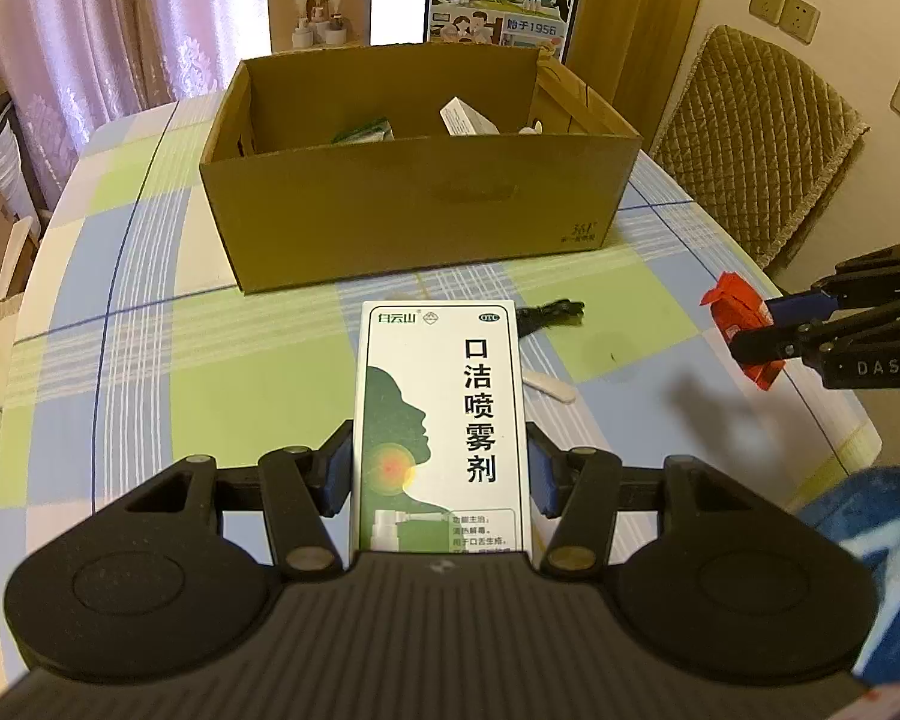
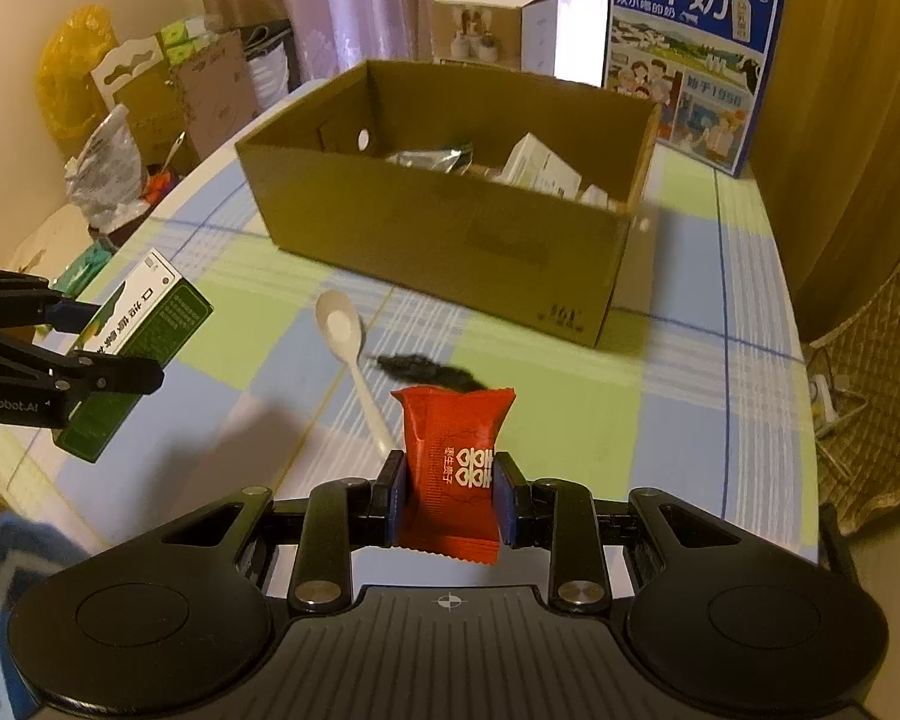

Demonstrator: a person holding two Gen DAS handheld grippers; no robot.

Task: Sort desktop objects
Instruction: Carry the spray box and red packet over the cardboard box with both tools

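Clamped between the left gripper (image 1: 441, 468), the spray box (image 1: 441, 420) hides its own lower end behind the gripper body. Ahead stands the cardboard box (image 1: 414, 204), contents half-hidden by its wall. Right gripper (image 2: 450, 495) pinches the red packet (image 2: 453, 468), which covers part of the white spoon (image 2: 348, 348) and a blurred black object (image 2: 432, 369)

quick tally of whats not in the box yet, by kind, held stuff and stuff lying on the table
Held in a gripper: 2, the spray box in the left gripper and the red packet in the right gripper.
Loose on the table: 2, the white spoon and a black item beside it.
Total: 4
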